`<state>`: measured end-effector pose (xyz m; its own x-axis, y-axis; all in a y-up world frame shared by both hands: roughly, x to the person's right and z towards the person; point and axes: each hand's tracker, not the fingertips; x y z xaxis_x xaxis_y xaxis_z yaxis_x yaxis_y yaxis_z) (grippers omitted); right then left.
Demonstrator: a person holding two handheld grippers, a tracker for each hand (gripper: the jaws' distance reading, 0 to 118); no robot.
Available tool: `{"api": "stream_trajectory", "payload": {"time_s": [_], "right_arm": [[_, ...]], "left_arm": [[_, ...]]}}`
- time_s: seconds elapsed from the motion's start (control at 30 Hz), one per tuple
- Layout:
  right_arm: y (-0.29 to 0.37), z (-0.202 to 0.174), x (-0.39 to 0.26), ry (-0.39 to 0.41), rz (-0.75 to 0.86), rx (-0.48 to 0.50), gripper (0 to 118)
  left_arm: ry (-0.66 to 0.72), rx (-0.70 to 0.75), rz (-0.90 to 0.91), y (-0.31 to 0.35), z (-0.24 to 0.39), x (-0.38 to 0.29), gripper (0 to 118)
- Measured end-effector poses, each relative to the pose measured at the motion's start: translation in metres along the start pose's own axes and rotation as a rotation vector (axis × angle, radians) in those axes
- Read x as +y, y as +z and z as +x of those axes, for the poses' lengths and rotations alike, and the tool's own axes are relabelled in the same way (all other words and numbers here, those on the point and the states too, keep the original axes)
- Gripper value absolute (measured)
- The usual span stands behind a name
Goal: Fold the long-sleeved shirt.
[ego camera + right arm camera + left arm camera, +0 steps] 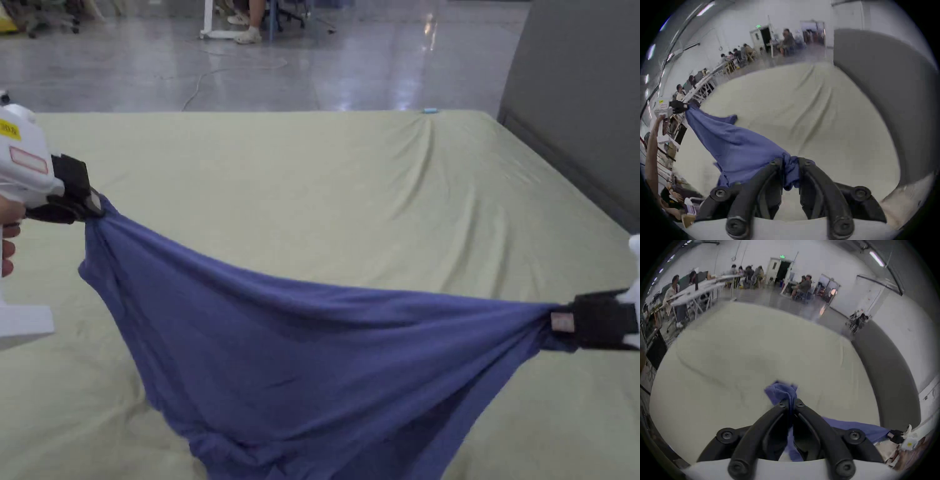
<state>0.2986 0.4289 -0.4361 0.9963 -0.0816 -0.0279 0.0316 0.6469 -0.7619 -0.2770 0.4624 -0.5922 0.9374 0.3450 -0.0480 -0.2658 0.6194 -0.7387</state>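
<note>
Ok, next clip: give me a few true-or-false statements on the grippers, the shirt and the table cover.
1. The left gripper is shut on the blue shirt. True.
2. The right gripper hangs open, off the cloth. False: its jaws press on a bunch of shirt fabric.
3. The shirt lies folded flat. False: it is stretched between the grippers, its middle sagging.
4. A pale green cover is spread on the table. True.
5. The shirt is red. False: it is blue.

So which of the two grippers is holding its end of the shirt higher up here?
The left gripper: in the head view the blue shirt slopes down from it to the right gripper, which grips its bunch lower, nearer the green sheet.
</note>
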Motion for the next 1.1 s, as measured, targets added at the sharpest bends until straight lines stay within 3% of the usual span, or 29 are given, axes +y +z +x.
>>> {"api": "stream_trajectory", "payload": {"time_s": [0.33,0.47,0.57,0.87,1.1], "right_arm": [[0.039,-0.002,0.254,0.062,0.241,-0.048,13],[0.03,0.007,0.337,0.01,0.302,-0.016,13],[0.025,0.007,0.366,-0.047,0.334,-0.058,13],[-0.034,0.0,0.352,-0.048,0.271,-0.101,13],[-0.164,0.008,0.251,-0.032,0.058,-0.048,13]], "left_arm": [[0.076,-0.038,0.197,0.054,0.022,0.17,0],[0.095,-0.027,0.262,0.053,0.034,0.225,0],[0.113,-0.04,0.291,0.051,0.042,0.251,0],[0.014,0.014,0.305,0.021,0.06,0.249,0],[0.075,0.094,0.064,-0.084,0.006,0.151,0]]}}
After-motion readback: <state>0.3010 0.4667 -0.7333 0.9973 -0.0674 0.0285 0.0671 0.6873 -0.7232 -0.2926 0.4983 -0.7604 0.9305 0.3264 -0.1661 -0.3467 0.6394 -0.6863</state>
